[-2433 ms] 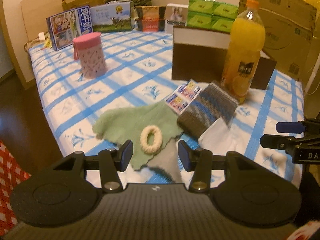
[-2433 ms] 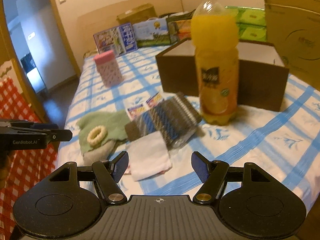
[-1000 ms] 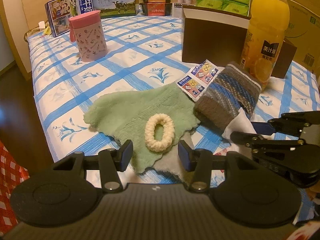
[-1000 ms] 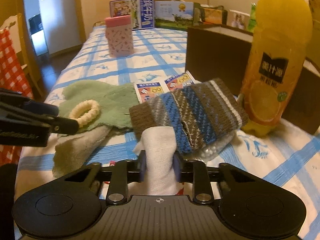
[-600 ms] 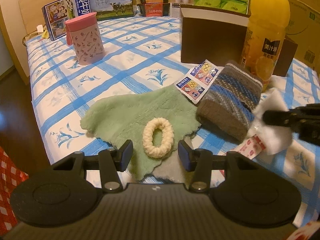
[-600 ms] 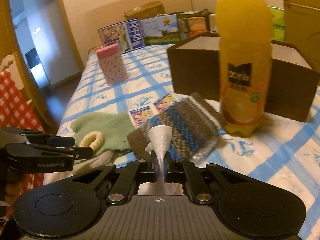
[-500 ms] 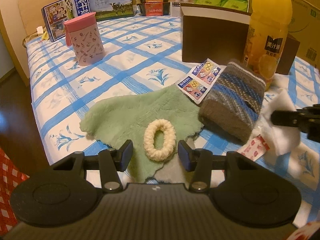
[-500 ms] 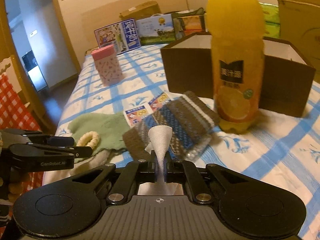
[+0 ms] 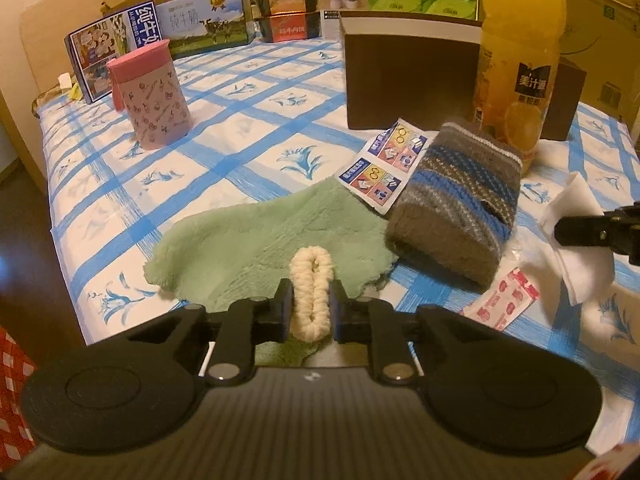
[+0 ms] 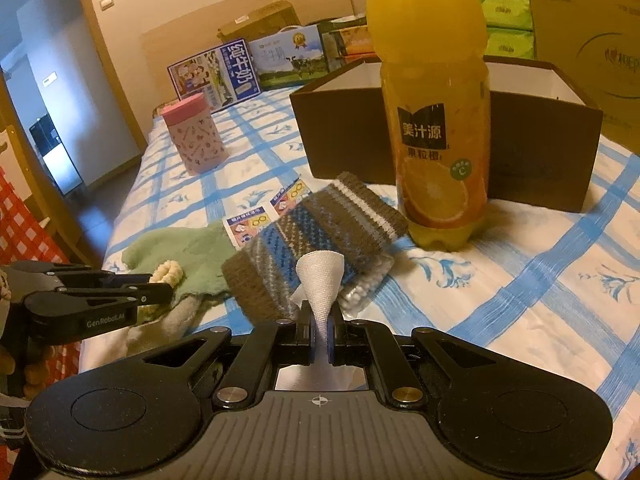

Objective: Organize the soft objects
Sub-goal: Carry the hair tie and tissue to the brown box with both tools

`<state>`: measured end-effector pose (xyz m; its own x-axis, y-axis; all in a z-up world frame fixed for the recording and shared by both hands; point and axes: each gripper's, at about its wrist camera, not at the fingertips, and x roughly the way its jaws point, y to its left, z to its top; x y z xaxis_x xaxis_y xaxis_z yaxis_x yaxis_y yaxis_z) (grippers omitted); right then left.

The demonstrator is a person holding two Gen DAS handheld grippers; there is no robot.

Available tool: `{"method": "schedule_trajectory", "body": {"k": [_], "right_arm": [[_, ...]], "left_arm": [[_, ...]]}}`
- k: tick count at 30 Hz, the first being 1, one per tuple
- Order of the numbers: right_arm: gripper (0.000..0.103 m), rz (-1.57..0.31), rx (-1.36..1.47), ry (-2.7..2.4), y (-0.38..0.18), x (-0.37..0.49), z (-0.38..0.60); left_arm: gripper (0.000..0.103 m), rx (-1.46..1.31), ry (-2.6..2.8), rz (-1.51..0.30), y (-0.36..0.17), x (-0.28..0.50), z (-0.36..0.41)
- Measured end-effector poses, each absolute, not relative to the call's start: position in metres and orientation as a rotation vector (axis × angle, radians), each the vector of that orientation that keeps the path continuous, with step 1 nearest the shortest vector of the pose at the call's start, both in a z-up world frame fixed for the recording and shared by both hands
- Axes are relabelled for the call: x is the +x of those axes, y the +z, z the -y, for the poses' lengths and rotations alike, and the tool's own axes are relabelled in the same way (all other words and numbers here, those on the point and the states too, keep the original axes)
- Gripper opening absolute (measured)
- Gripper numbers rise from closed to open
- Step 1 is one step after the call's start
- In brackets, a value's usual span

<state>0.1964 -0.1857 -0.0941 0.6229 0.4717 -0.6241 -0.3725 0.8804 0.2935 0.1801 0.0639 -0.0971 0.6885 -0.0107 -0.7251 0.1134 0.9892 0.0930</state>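
A cream fluffy hair tie [image 9: 311, 294] lies on a green fuzzy cloth [image 9: 256, 248] near the bed's front edge. My left gripper [image 9: 309, 314] is closing on the hair tie, its pads squeezing the ring into a narrow loop. My right gripper [image 10: 320, 338] is shut on a white cloth [image 10: 322, 280], which sticks up as a cone and hangs off the bed in the left wrist view [image 9: 576, 236]. A striped brown and blue knitted piece [image 9: 460, 200] lies between them, to the right of the green cloth.
An orange juice bottle [image 10: 434, 120] stands behind the knitted piece, in front of an open brown box [image 10: 540, 148]. A pink cup [image 9: 154, 96] stands at far left. Leaflets [image 9: 384, 168], a red packet [image 9: 504, 300], and boxes [image 9: 200, 24] along the headboard.
My left gripper's jaws have closed in on the hair tie, squashing it narrow. My right gripper has lifted the white cloth off the bed and carried it rightwards, away from the knitted piece.
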Motion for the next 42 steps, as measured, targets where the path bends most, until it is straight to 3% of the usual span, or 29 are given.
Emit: {"method": "schedule_trajectory", "body": {"k": [13, 27, 40, 42], "right_arm": [[0.006, -0.679, 0.075, 0.466, -0.068, 0.211, 0.154], [0.006, -0.459, 0.076, 0.176, -0.011, 0.312, 0.086], [0.006, -0.374, -0.018, -0.029, -0.033, 0.409, 0.058], [0.014, -0.376, -0.046, -0.064, -0.041, 0.420, 0.057]], "left_arm": [[0.017, 0.085, -0.138, -0.709, -0.053, 0.195, -0.072], [0.017, -0.022, -0.387, -0.588, 0.009, 0.342, -0.086], [0.016, -0.092, -0.454, -0.578, -0.002, 0.429, -0.102], [0.016, -0.107, -0.461, -0.583, -0.009, 0.436, -0.104]]}}
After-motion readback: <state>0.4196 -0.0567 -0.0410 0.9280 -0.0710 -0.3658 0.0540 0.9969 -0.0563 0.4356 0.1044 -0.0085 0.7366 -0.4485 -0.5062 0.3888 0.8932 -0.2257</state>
